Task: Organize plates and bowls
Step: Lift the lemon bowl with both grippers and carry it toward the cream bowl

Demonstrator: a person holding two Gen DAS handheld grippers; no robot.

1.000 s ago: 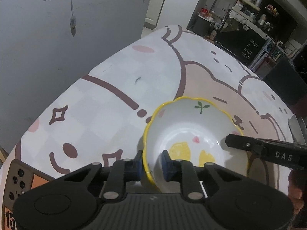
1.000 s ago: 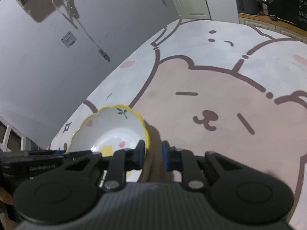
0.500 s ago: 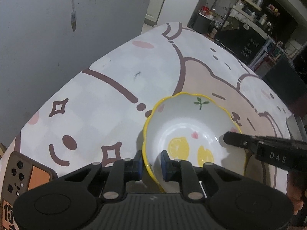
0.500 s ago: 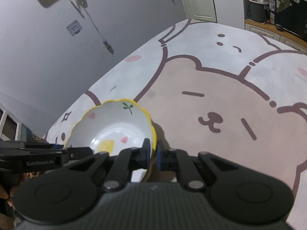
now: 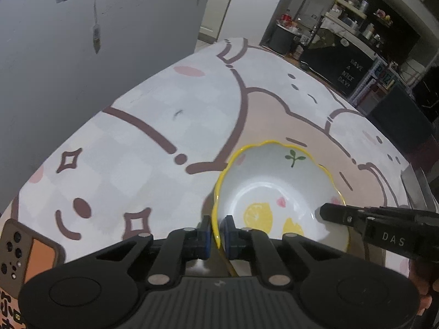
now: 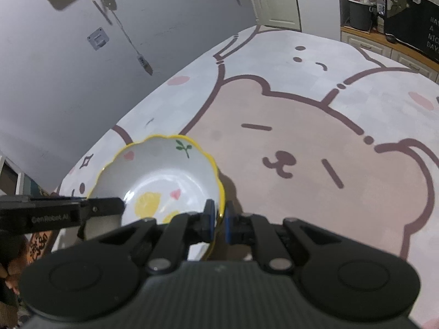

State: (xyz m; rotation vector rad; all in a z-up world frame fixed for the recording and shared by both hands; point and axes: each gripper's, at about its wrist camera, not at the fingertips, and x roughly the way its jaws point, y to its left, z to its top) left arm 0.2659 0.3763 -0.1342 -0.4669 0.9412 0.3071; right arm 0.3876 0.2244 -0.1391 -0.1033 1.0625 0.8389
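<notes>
L wrist view: left gripper (image 5: 218, 231) is pinching the near-left rim of the bowl (image 5: 277, 192), jaws nearly closed w/ one blue pad outside the yellow scalloped edge and one inside, so the wall is sitting between them. Bowl is white w/ lemon and leaf print, empty, positioned toward the near edge of the tablecloth (image 5: 137, 142), roughly mid-width; whether it is resting on the cloth or lifted just clear cannot be told from this view. Right gripper (image 5: 326, 213) is coming in from the right side and reaching over the opposite rim. A phone (image 5: 24, 249) is lying at the near-left corner of the table, well apart from the bowl. R wrist view: right gripper (image 6: 218, 223) is likewise closed down on the bowl (image 6: 162, 175) rim, pads either side of the wall at the near-right edge; left gripper (image 6: 104, 205) is showing at the left rim. Bowl is tilting slightly in frame. Judgement: step in hand is a two-point carry of the bowl. To do it well, both grips should be moving together at equal height, keeping the rim level, avoiding any pull apart or twist across the thin wall, and lowering gently, since glazed ceramic is apt to slip betw. narrow pads.
</notes>
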